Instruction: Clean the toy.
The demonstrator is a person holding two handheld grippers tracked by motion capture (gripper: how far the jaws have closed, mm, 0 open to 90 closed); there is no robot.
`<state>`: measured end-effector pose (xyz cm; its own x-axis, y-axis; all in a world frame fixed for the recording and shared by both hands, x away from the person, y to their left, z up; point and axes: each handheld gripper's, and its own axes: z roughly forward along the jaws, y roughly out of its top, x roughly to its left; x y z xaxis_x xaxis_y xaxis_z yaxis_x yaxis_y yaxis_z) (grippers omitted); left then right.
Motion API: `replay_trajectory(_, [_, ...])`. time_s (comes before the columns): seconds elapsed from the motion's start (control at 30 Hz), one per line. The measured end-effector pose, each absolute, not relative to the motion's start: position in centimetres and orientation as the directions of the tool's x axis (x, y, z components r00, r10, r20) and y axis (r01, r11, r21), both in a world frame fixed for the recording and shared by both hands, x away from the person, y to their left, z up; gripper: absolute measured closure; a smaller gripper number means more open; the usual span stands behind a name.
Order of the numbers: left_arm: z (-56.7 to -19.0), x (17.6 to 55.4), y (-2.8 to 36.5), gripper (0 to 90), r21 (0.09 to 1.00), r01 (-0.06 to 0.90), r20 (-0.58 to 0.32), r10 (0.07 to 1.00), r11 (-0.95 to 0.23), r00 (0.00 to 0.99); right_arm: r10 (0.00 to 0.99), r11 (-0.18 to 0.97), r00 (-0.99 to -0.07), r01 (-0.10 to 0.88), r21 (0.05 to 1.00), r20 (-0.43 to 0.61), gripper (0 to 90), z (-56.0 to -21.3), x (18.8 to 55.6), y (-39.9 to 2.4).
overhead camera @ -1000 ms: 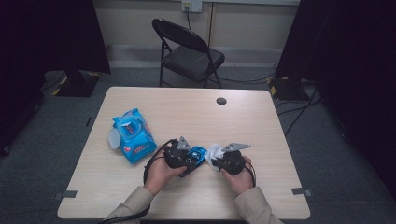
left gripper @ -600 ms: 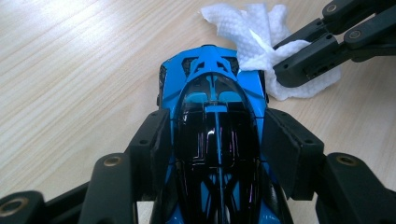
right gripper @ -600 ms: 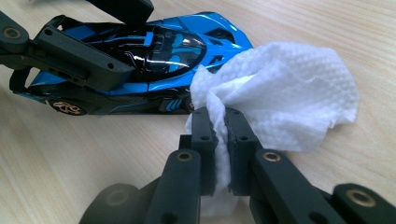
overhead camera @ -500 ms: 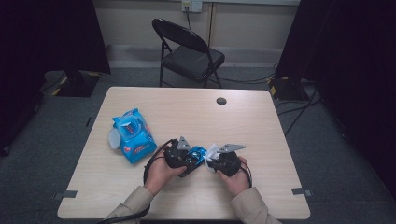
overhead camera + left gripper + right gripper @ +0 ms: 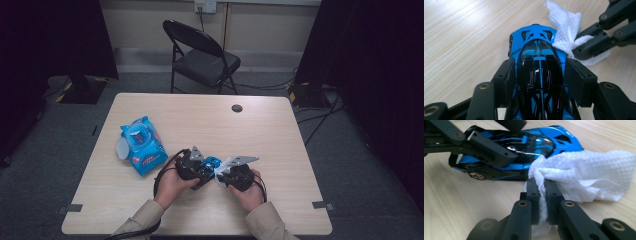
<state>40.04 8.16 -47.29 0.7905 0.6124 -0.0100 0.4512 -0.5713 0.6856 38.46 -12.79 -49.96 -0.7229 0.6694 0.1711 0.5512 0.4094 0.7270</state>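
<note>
A blue and black toy car [image 5: 537, 67] lies on the wooden table, clamped across its body by my left gripper [image 5: 537, 75], whose pads press both sides. The car [image 5: 524, 147] also appears in the right gripper view, with the left gripper's jaw across it. My right gripper [image 5: 541, 192] is shut on a white wet wipe [image 5: 584, 172], and the wipe touches the car's side near one end. From above, both hands meet near the table's front middle: left gripper [image 5: 196, 167], car [image 5: 211, 162], wipe [image 5: 222, 167], right gripper [image 5: 227, 172].
A blue pack of wipes [image 5: 142, 145] with its round lid open lies at the table's left. A dark round hole cover [image 5: 237, 108] sits near the far edge. A black folding chair [image 5: 200, 55] stands behind the table [image 5: 300, 150]. Cables trail on the floor at right.
The right hand has shifted slightly with the wipe against the car. The left hand and the car have stayed in place.
</note>
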Motion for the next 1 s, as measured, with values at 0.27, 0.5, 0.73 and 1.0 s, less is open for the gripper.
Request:
replay_trajectory(0.27, [-47.3, 40.1, 8.2, 43.3, 0.683, 0.454, -0.013, 0.612, -0.572, 0.791, 0.643, 0.412, -0.740, 0.549, 0.727, 0.195, 84.8, -50.0, 38.1, -12.3])
replay_trajectory(0.5, [-47.3, 40.1, 8.2, 43.3, 0.684, 0.455, -0.014, 0.613, -0.570, 0.790, 0.593, 0.450, -0.782, 0.517, 0.728, 0.189, 84.7, -50.0, 37.1, -10.6])
replay_trajectory(0.73, [-47.2, 40.1, 8.2, 43.3, 0.682, 0.452, -0.010, 0.611, -0.575, 0.792, 0.567, 0.459, -0.799, 0.508, 0.729, 0.200, 84.7, -50.1, 36.5, -9.8])
replay_trajectory(1.0, [-47.2, 40.1, 8.1, 43.3, 0.682, 0.453, -0.011, 0.612, -0.574, 0.791, 0.520, 0.478, -0.827, 0.488, 0.730, 0.213, 84.6, -50.1, 35.8, -8.7])
